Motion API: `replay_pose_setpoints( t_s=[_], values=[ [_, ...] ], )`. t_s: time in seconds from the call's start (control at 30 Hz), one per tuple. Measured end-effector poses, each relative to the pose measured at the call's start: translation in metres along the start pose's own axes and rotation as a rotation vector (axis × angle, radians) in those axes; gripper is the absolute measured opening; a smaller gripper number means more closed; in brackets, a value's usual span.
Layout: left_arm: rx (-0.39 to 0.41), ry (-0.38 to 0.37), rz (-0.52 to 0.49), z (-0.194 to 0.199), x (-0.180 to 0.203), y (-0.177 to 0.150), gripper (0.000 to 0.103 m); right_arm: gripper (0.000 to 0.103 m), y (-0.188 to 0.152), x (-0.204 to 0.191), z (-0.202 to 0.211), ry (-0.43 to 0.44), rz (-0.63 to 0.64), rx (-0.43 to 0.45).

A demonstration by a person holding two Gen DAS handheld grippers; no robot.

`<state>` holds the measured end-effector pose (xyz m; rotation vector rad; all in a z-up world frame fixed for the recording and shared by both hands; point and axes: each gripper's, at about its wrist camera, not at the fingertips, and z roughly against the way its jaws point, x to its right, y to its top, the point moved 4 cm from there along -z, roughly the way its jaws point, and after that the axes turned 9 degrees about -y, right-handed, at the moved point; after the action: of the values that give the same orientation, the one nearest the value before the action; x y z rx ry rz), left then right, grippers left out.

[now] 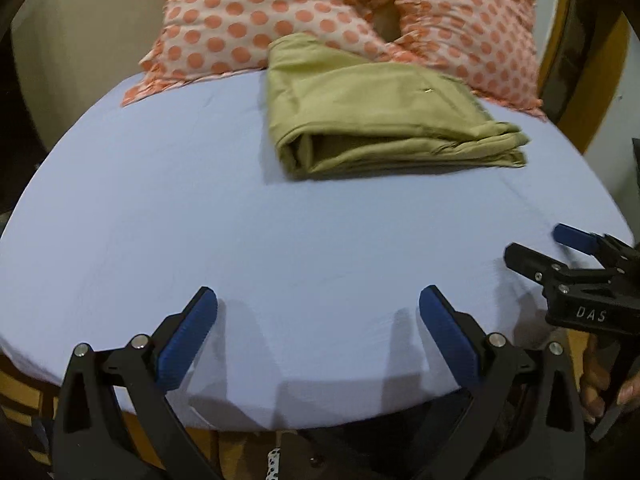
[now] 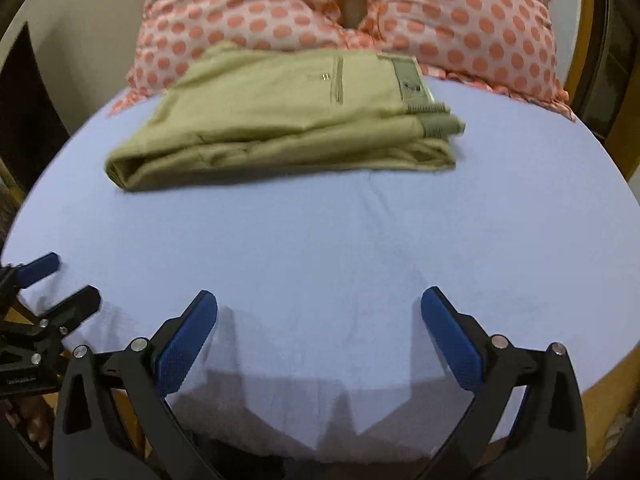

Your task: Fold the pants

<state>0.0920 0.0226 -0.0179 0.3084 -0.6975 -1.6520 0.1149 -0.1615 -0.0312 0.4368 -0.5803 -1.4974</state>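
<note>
Olive-green pants (image 1: pixel 380 112) lie folded in a compact stack on the far part of the light blue bedsheet (image 1: pixel 240 240), just in front of the pillows. They also show in the right wrist view (image 2: pixel 280 120), with the waistband and label at the right end. My left gripper (image 1: pixel 318 300) is open and empty, low over the sheet's near edge, well short of the pants. My right gripper (image 2: pixel 319 300) is open and empty in the same way. The right gripper shows at the right edge of the left wrist view (image 1: pixel 536 242), and the left gripper at the left edge of the right wrist view (image 2: pixel 76 280).
Two pink pillows with orange dots (image 1: pixel 280 12) (image 2: pixel 460 12) lean against the head of the bed behind the pants. The wooden bed frame (image 1: pixel 596 92) shows at the right. The sheet (image 2: pixel 320 240) between the grippers and the pants is flat.
</note>
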Motion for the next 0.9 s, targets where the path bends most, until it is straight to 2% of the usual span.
replay_pose_setpoints(
  t_s=[0.07,0.2,0.9],
  values=[
    [0.021,0.008,-0.005,0.0007,-0.0007,-0.0015,0.101,0.102,-0.0012,-0.0021,0.0022,-0.042,0.007,0.022],
    [0.031,0.067,-0.044,-0.0023,0.0035,-0.0038,0.101,0.102,-0.0031,0.0000,0.0005,-0.043,-0.026,0.005],
    [0.038,0.065,-0.029,-0.0014,0.0009,-0.0040,0.101,0.102,-0.0016,0.0000,0.0000,-0.045,-0.024,0.000]
  ],
)
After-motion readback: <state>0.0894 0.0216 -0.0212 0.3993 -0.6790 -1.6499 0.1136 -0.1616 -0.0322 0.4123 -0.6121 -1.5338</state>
